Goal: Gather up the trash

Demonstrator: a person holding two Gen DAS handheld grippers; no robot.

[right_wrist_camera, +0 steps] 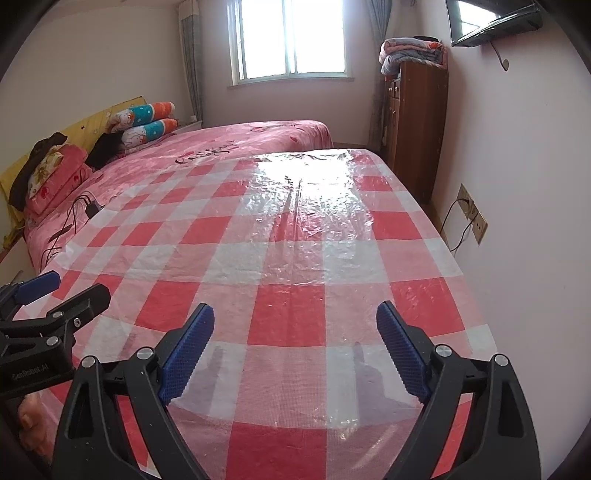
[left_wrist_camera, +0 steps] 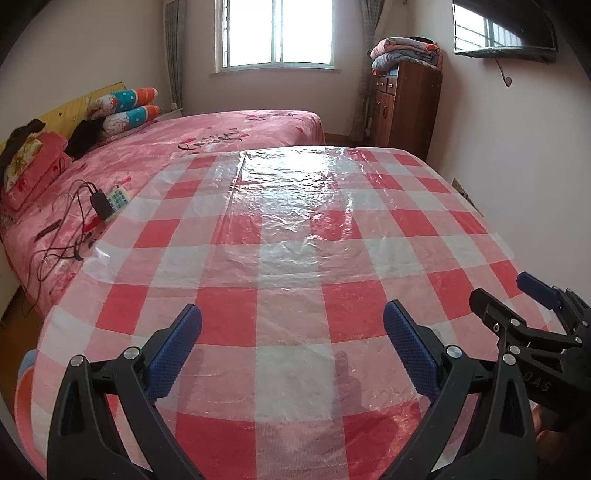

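Left wrist view: our left claw (left_wrist_camera: 291,328) hangs released, its two blue pads spread wide apart with nothing between them, just above the near part of the worktop (left_wrist_camera: 288,236). Just to its right we see our right claw (left_wrist_camera: 517,291) from the side, its black arm and one blue pad pointing the same way, also spread.

From the right wrist view, our right claw (right_wrist_camera: 295,330) is likewise released and grasping nothing, its padded fingers (right_wrist_camera: 188,354) wide over the red-and-white checked cloth (right_wrist_camera: 288,314), which lies under a crinkled clear plastic sheet (right_wrist_camera: 314,206). Our left claw (right_wrist_camera: 70,291) shows at the left edge, near and level with it.

We can make out no trash on the worktop in either view; the checked cloth shows only glare and creases.

Beyond the worktop stands a bed (left_wrist_camera: 229,133) with a pink cover, touching the worktop's left side. On it lie a black charger with cables (left_wrist_camera: 99,201) beside a small remote (left_wrist_camera: 120,199), and rolled pillows (left_wrist_camera: 129,107) by the headboard. A wooden cabinet (left_wrist_camera: 402,107) with folded blankets (left_wrist_camera: 406,51) stands at the far right, below a wall-mounted television (left_wrist_camera: 506,29).
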